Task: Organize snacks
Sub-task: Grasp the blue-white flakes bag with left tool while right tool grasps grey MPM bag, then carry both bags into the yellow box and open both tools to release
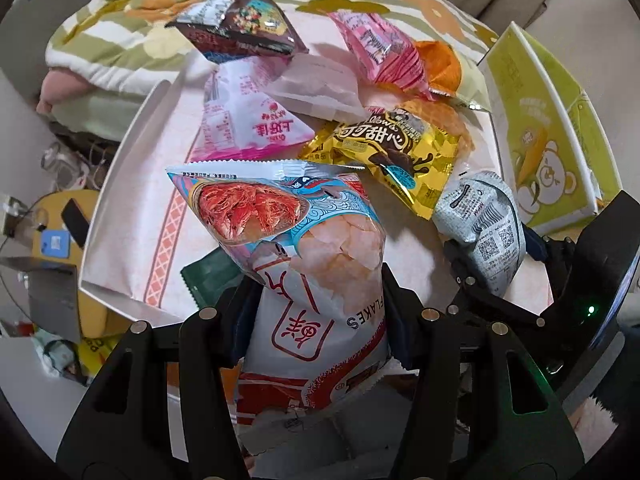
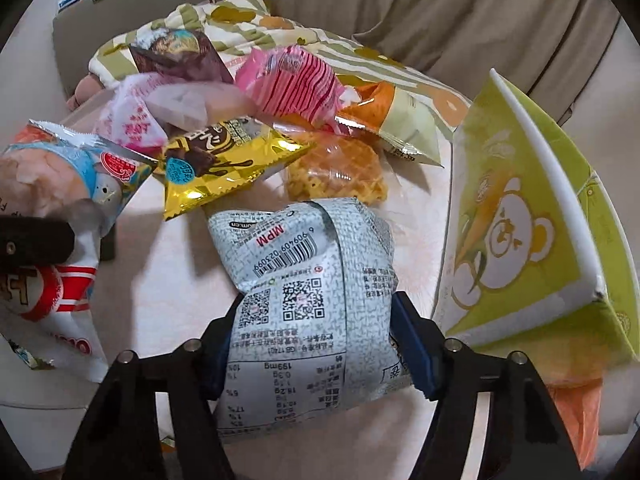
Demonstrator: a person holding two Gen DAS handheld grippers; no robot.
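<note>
A shrimp-flakes bag [image 1: 312, 240], blue and white with a red shrimp picture, hangs above the pale tabletop [image 1: 132, 220] with my left gripper [image 1: 320, 292] shut on its lower half. A grey-white packet [image 2: 312, 264] with barcodes is pinched by my right gripper [image 2: 318, 312], its blue pads pressing both sides. In the left wrist view that grey packet [image 1: 484, 220] sits at the right, just beside the shrimp bag. The right wrist view shows the shrimp bag [image 2: 60, 184] at the left edge.
Loose snacks lie in a heap behind: a yellow chocolate packet [image 2: 224, 164], a waffle pack [image 2: 340, 172], a pink-striped packet [image 2: 292, 84], a dark brown packet [image 1: 240, 28], a white-pink packet [image 1: 248, 120]. A green bear-printed box [image 2: 532, 232] stands open at the right. A striped quilt [image 1: 120, 32] lies beyond.
</note>
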